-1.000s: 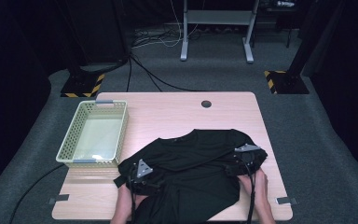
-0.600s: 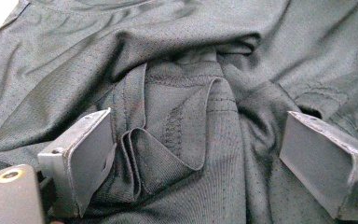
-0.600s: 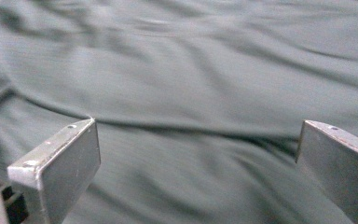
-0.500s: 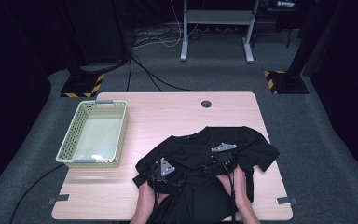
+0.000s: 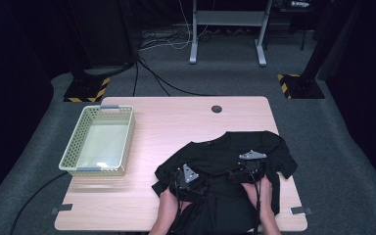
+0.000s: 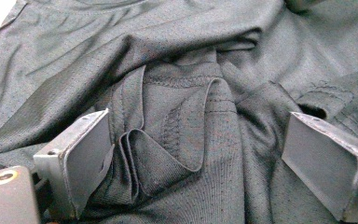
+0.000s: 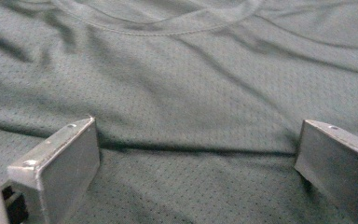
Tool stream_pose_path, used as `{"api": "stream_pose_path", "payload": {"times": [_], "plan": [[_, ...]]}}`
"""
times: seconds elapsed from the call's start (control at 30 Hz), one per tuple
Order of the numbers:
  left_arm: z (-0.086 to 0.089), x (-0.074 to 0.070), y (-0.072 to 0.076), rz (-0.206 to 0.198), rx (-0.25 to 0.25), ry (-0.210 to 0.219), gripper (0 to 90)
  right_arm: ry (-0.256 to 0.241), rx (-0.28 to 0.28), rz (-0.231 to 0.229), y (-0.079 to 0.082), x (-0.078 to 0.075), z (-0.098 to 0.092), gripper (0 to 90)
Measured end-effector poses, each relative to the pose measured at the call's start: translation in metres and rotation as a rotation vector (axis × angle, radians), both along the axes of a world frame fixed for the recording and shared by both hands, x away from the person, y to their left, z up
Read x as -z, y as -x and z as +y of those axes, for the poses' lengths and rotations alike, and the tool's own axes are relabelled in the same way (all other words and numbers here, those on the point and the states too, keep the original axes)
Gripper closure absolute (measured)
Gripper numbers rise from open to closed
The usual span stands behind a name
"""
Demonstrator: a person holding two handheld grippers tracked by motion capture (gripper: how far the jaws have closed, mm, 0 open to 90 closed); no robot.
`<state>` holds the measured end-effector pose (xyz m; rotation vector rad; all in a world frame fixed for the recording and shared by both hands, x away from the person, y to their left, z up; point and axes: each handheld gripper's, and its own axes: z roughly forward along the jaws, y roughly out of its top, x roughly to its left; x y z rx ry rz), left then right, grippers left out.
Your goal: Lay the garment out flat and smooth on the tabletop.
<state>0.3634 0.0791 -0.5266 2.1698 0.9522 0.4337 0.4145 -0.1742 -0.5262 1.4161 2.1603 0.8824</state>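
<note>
The left gripper [image 5: 192,177] had moved in toward the middle of the black shirt [image 5: 225,156] since a second before, when it sat out near the shirt's left edge. The right gripper [image 5: 247,166] had come in too, away from the right edge where it was then. Half a second before, the two were already close together, and they had hardly moved since. The shirt had changed with them. It was spread wide and flat a second before, and at this moment it was bunched up and narrower, with its sides pulled in. It lay on the near right part of the wooden table [image 5: 176,122], well apart from the pale green basket [image 5: 99,142] on the left. Its bottom part hung over the near edge, between the person's hands [image 5: 168,203]. In the left gripper view, the jaws of the left gripper [image 6: 205,163] were spread wide, and a folded lump of the shirt [image 6: 177,135] with a stitched hem stood between them, touching the left jaw. In the right gripper view, the jaws of the right gripper [image 7: 198,163] were spread wide as well, with smooth cloth [image 7: 191,93] lying flat between them and the round neck hole [image 7: 158,18] farther off.
</note>
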Motion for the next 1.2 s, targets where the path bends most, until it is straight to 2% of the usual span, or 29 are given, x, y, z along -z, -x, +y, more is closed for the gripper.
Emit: {"api": "stream_pose_path", "payload": {"times": [0.07,0.13,0.17,0.2,0.23,0.3,0.33,0.37,0.43,0.47,0.53,0.57,0.63,0.67,0.73,0.8,0.9,0.93,0.97,1.0,1.1,1.2], "plan": [[-0.004,0.0,0.0,-0.003,0.014,-0.001,8.7,0.0,0.021,-0.002,0.001,0.0,-0.011,0.0],[0.0,-0.001,0.001,-0.003,0.024,0.003,8.7,-0.001,0.029,-0.001,0.001,0.0,-0.017,0.0],[0.004,-0.002,0.002,-0.009,0.015,-0.009,8.9,0.002,0.029,0.001,0.001,0.0,-0.019,0.0],[0.01,-0.005,0.004,-0.017,0.003,-0.012,8.9,0.004,0.027,0.006,0.001,-0.001,-0.019,0.0],[0.019,-0.01,0.006,-0.026,-0.009,0.008,9.1,0.01,0.028,0.009,0.001,-0.001,-0.018,0.0],[0.04,-0.02,0.008,-0.055,-0.054,0.041,11.2,0.02,0.031,-0.025,0.005,-0.004,-0.014,0.0],[0.051,-0.024,0.007,-0.061,-0.086,0.042,12.5,0.003,0.021,-0.04,0.008,-0.006,-0.011,0.0],[0.062,-0.025,0.004,-0.056,-0.116,0.046,14.8,-0.014,0.005,-0.04,0.01,-0.007,-0.007,0.0],[0.084,-0.024,-0.008,-0.013,-0.18,0.049,17.6,-0.025,-0.028,-0.04,0.012,-0.007,0.001,0.0],[0.094,-0.023,-0.014,0.007,-0.205,0.06,22.0,-0.026,-0.034,-0.037,0.012,-0.006,0.005,0.0],[0.107,-0.018,-0.025,0.069,-0.22,0.083,27.9,-0.02,-0.043,-0.028,0.011,-0.001,0.009,0.0],[0.11,-0.016,-0.029,0.097,-0.21,0.074,29.6,0.005,-0.041,-0.018,0.011,0.0,0.01,0.0],[0.111,-0.012,-0.035,0.116,-0.196,0.069,38.5,0.015,-0.041,-0.023,0.011,0.0,0.011,0.0],[0.11,-0.011,-0.037,0.104,-0.191,0.068,41.6,0.012,-0.039,-0.02,0.012,0.0,0.01,0.0],[0.107,-0.013,-0.039,0.072,-0.167,0.038,57.9,0.01,-0.037,-0.017,0.013,0.0,0.008,0.0],[0.105,-0.013,-0.047,0.067,-0.168,0.029,64.5,0.003,-0.032,-0.01,0.014,0.001,0.006,0.0],[0.108,-0.016,-0.065,0.071,-0.175,0.0,62.2,0.002,-0.028,-0.008,0.016,0.001,0.002,0.0],[0.109,-0.015,-0.071,0.066,-0.193,-0.013,61.2,0.0,-0.026,-0.009,0.017,0.001,0.001,0.0],[0.109,-0.015,-0.075,0.049,-0.212,-0.048,62.4,0.001,-0.026,-0.009,0.017,0.001,0.001,0.0],[0.116,-0.014,-0.083,0.079,-0.215,-0.006,60.6,0.001,-0.022,-0.008,0.017,0.001,0.0,0.0],[0.12,-0.014,-0.081,0.086,-0.222,-0.006,56.8,0.004,-0.02,-0.012,0.018,0.001,0.001,0.0],[0.122,-0.013,-0.073,0.069,-0.227,-0.004,55.4,0.003,-0.021,-0.009,0.018,0.001,0.002,0.0]]}}
